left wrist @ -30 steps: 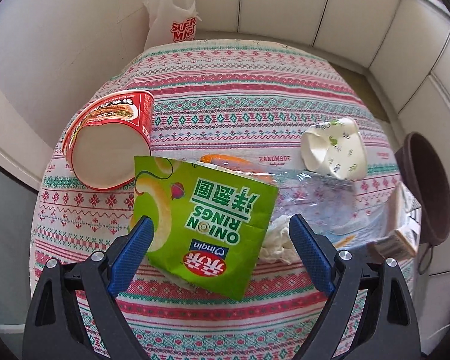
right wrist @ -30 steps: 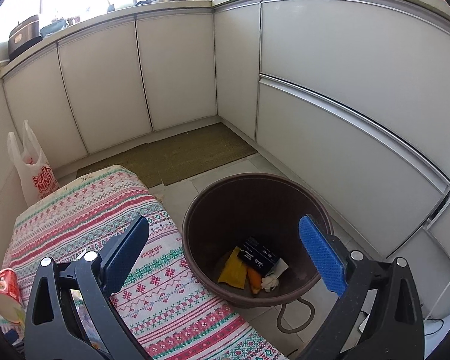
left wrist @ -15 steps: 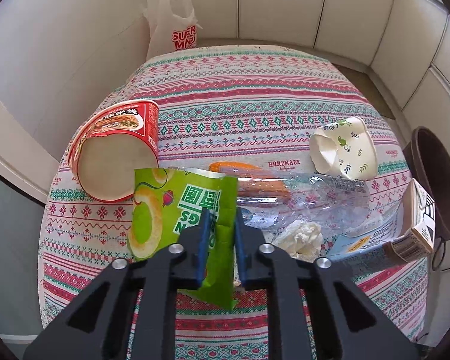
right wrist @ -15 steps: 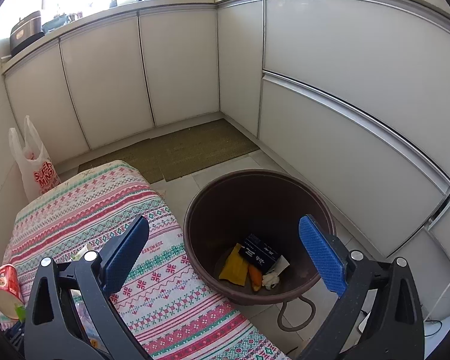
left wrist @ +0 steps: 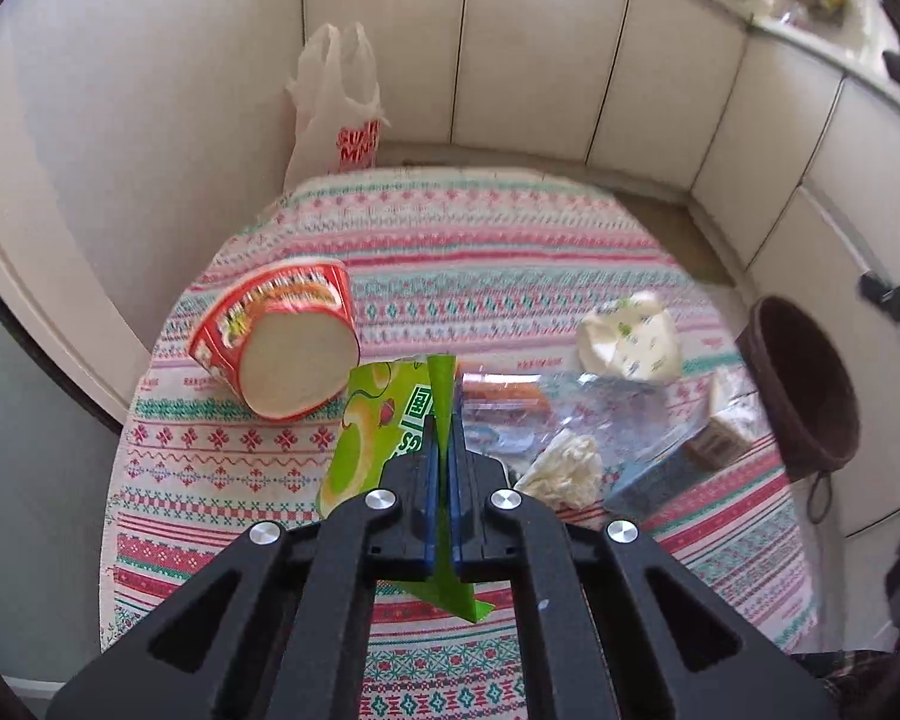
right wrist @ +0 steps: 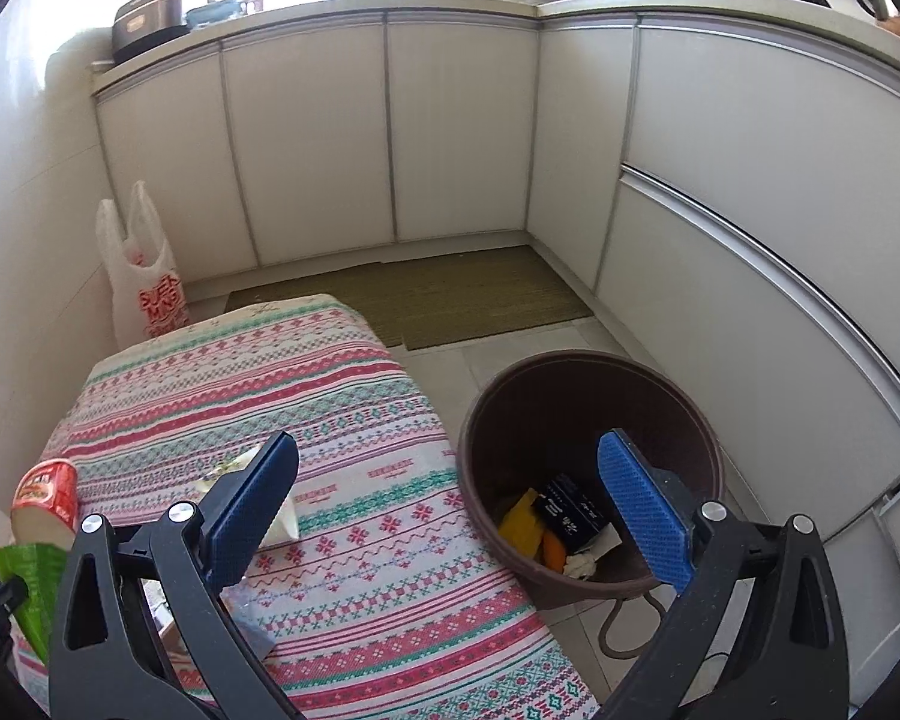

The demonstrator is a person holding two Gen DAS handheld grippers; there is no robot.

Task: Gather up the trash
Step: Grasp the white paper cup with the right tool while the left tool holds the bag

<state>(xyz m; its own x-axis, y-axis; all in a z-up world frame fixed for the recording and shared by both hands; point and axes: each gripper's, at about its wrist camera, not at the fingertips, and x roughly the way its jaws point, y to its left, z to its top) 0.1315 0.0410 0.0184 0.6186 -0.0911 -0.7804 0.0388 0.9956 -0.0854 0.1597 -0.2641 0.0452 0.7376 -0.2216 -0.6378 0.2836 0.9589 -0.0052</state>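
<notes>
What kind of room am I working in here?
Most likely a home kitchen corner. White base cabinets run under a countertop holding a rice cooker and pots; a low table with a patterned cloth stands beside a brown bin on the tiled floor.

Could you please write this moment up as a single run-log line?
left gripper: shut on green snack bag | right gripper: open, empty | brown bin: some trash inside | noodle cup: on table

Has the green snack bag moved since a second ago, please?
Yes. The green snack bag, flat on the tablecloth before, is now folded and lifted off it, pinched in the left gripper, beside the red noodle cup.
</notes>
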